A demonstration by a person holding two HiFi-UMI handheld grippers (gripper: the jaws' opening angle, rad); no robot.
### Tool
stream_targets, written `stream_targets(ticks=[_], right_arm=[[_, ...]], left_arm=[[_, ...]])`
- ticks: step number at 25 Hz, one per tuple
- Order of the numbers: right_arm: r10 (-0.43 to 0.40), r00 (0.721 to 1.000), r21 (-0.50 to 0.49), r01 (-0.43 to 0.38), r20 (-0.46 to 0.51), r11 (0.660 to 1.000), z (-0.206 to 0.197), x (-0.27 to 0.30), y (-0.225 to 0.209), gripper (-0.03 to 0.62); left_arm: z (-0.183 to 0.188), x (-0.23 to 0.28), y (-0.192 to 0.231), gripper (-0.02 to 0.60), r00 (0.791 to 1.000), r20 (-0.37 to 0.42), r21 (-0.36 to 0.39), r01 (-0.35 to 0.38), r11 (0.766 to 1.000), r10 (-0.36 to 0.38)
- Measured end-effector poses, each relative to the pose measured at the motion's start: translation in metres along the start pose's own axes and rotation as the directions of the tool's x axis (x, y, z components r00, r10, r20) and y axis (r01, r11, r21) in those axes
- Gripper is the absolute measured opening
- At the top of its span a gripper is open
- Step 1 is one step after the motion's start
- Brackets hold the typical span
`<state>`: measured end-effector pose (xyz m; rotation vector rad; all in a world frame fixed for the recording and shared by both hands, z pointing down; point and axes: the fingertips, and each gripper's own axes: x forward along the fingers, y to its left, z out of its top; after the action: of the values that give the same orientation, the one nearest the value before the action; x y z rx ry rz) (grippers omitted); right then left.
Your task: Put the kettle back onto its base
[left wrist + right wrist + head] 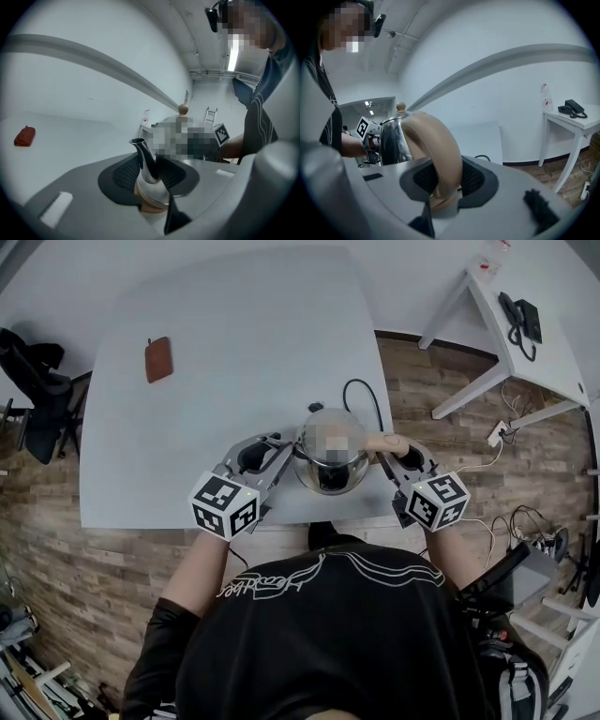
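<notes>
Kettle [330,460] | above near edge of table [234,352] | open room beyond

kettle [330,457] between left tongs [284,459] and right tongs [383,456] above the table's [234,334] near edge, pouch [158,359] far behind-left.

left gripper [281,463]: fingers [123,174] gripping kettle spout [146,161] | right gripper [386,461]: fingers [474,181] gripping kettle handle [437,143]

The kettle [330,460] is glossy, mirror-bright metal with a smooth matt beige handle [436,140]. The worktop [234,352] is smooth, matt white.
</notes>
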<state>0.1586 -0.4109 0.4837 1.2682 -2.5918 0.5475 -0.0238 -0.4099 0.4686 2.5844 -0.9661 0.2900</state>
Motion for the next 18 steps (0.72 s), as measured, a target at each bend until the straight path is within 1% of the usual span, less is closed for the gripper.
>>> stream_targets(ticks=[5,9,14,18], right_arm=[[0.004,1.000,-0.004,-0.004,-0.002,1.000,-0.009,0.012,-0.008,0.104],[0.008,1.000,-0.011,-0.008,0.011,1.000,-0.012,0.017,-0.010,0.104],[0.010,1.000,-0.010,-0.010,0.014,1.000,-0.015,0.023,-0.011,0.104],[-0.001,1.000,-0.014,0.001,0.012,1.000,-0.021,0.026,-0.012,0.104]], left_arm=[[-0.008,0.007,0.009,0.117,0.999,-0.012,0.017,-0.037,0.999,0.038],[-0.008,0.009,0.012,0.117,0.998,-0.011,0.049,-0.059,0.997,0.060],[-0.008,0.009,0.015,0.118,0.997,-0.015,0.079,-0.074,0.994,0.075],[-0.014,0.011,0.017,0.118,0.996,-0.026,0.078,-0.078,0.994,0.081]])
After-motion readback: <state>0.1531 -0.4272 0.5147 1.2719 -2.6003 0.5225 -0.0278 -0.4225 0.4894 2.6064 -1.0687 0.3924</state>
